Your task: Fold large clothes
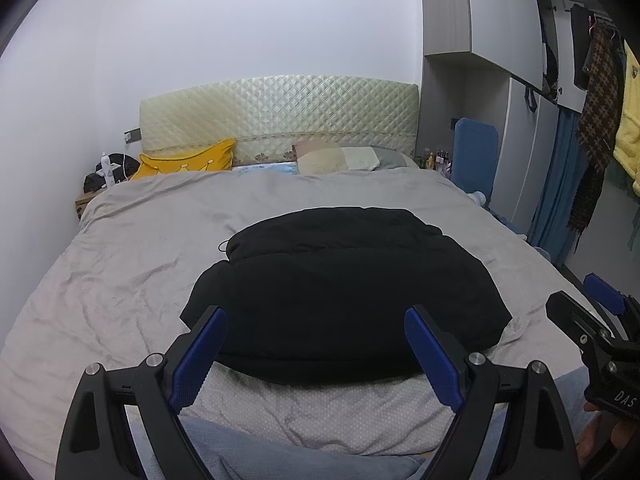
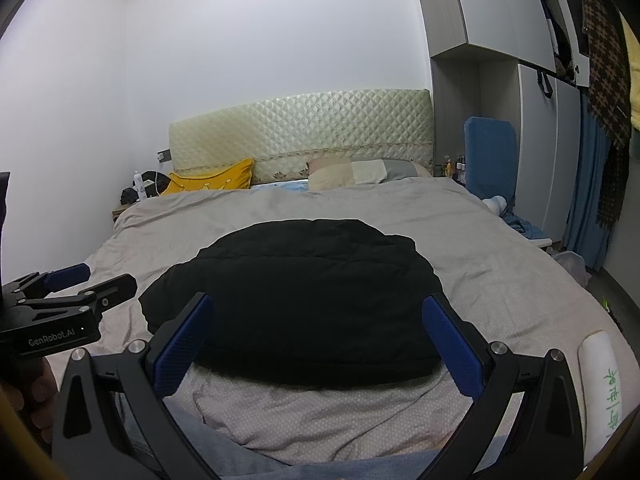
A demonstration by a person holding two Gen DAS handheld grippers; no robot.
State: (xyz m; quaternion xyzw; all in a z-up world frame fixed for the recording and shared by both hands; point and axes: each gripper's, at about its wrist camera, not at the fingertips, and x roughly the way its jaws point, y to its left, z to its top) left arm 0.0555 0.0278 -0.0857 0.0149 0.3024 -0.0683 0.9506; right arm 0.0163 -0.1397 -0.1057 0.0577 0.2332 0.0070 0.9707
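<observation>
A black padded jacket (image 1: 344, 292) lies folded into a compact bundle on the grey bedspread (image 1: 132, 248), near the bed's front edge. My left gripper (image 1: 316, 320) hovers just in front of it, open wide, blue pads (image 1: 198, 354) apart with nothing between them. The right wrist view shows the same jacket (image 2: 296, 296) on the bedspread (image 2: 500, 264), with my right gripper (image 2: 320, 308) open before it, empty. Each gripper shows at the edge of the other's view: the right one (image 1: 600, 312) at the right, the left one (image 2: 76, 280) at the left.
A quilted headboard (image 1: 276, 116), a yellow cushion (image 1: 188, 160) and a patchwork pillow (image 1: 340, 158) are at the bed's far end. A wardrobe (image 1: 500, 80) with hanging clothes (image 1: 596, 120) stands to the right. A white cylinder with green print (image 2: 604, 384) lies near the right front.
</observation>
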